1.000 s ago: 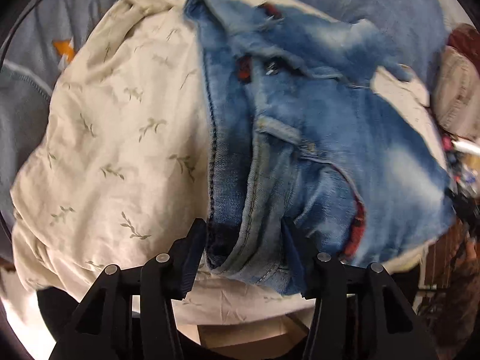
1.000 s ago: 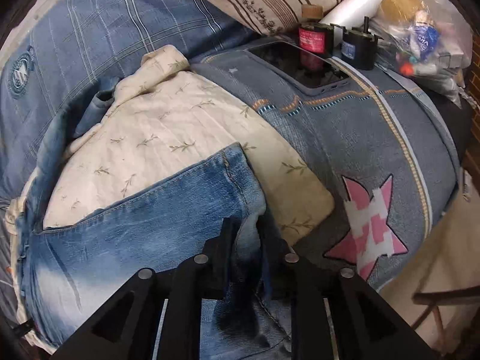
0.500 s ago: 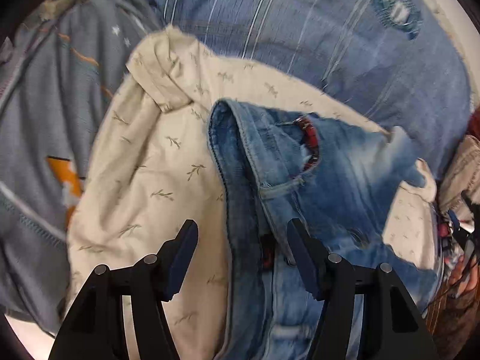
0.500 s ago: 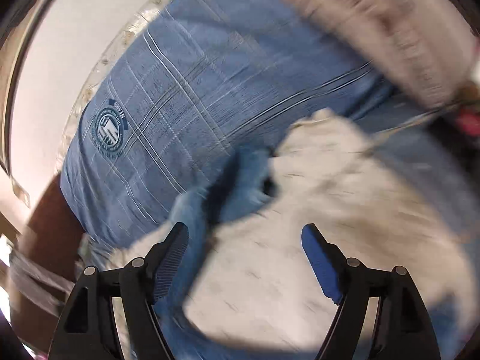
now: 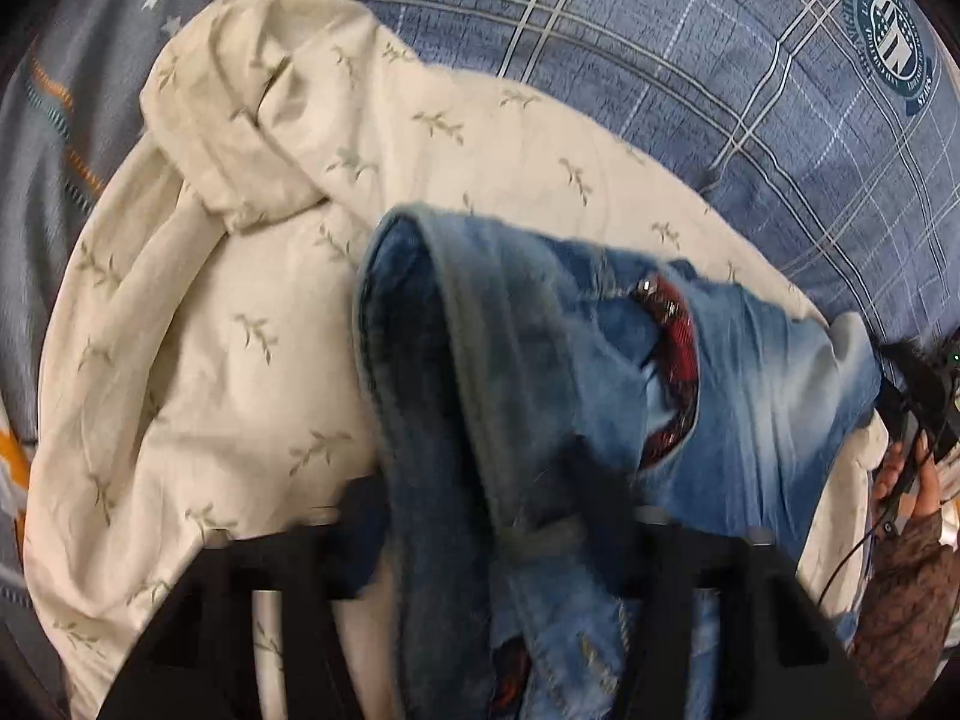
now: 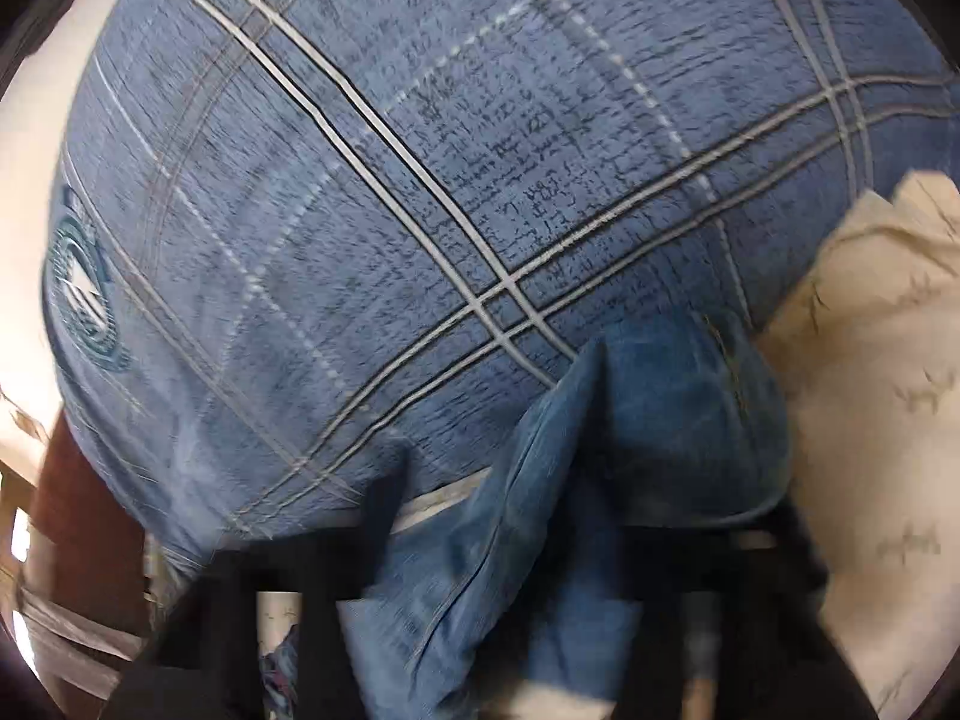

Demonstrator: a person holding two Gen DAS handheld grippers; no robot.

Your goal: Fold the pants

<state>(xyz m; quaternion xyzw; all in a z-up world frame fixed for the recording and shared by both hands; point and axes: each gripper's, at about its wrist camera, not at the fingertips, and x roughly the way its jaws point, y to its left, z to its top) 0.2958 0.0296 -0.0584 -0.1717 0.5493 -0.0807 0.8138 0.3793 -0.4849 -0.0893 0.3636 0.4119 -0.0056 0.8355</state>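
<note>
The blue jeans [image 5: 750, 396] lie on a cream leaf-print cloth [image 5: 240, 330], with a red-lined pocket opening showing. A thick folded ridge of denim runs toward the left wrist camera and lies between the spread fingers of my left gripper [image 5: 480, 510], which are blurred. In the right wrist view another end of the jeans [image 6: 630, 480] lies between the spread, blurred fingers of my right gripper [image 6: 576, 516]. Both grippers look open with denim between the fingers, not clamped.
A blue plaid bedcover with a round teal emblem [image 5: 894, 54] fills the background, also in the right wrist view [image 6: 420, 180]. A grey patterned blanket [image 5: 54, 138] lies at left. A gloved hand [image 5: 906, 516] shows at the right edge.
Both grippers were shut on the jeans a second ago and have opened. Both have shifted toward the plaid cover and now sit low over denim again.
</note>
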